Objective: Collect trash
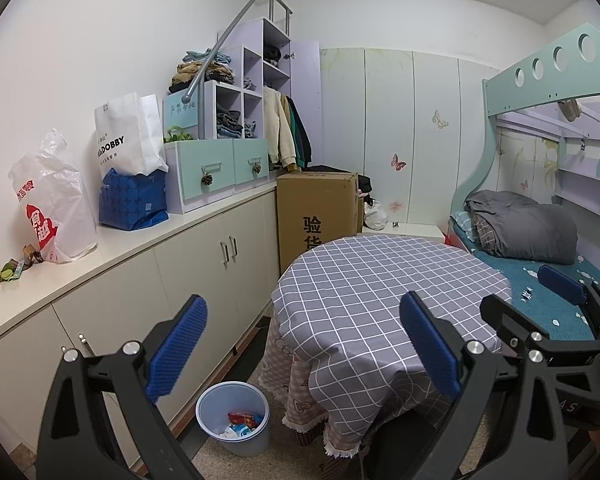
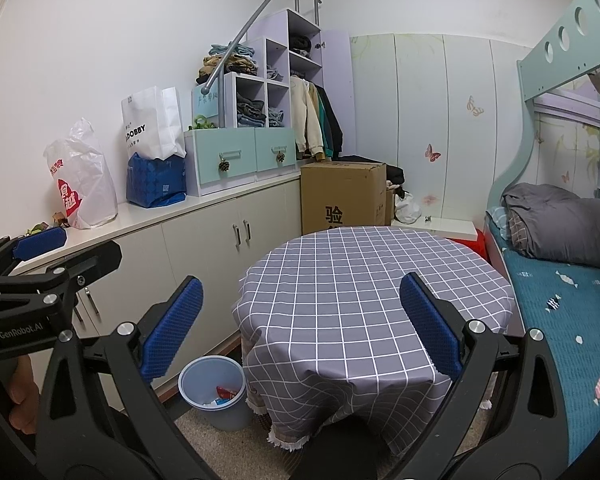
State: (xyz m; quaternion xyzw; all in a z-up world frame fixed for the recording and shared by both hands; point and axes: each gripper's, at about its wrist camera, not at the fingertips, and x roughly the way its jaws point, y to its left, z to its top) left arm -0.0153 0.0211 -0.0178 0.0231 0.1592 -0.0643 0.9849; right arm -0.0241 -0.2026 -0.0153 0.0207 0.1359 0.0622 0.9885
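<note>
Scanning the room for trash, both grippers empty.

The round table under its grey checked cloth [image 1: 384,292] looks bare; the pale blue plastic bin [image 1: 233,416] sits left of it, wrappers inside. Crumpled green-brown scraps [image 1: 14,267] lie far left on the white countertop [image 1: 148,232] (likely my target). I hold left gripper [image 1: 304,348] and right gripper [image 2: 300,328] spread wide; approach low, pinch centrally.

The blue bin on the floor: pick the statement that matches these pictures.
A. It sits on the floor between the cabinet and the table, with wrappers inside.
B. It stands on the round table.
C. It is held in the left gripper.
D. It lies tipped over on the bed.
A: the blue bin stands upright on the floor between the cabinet and the table, with wrappers inside; both grippers are open and empty.
</note>
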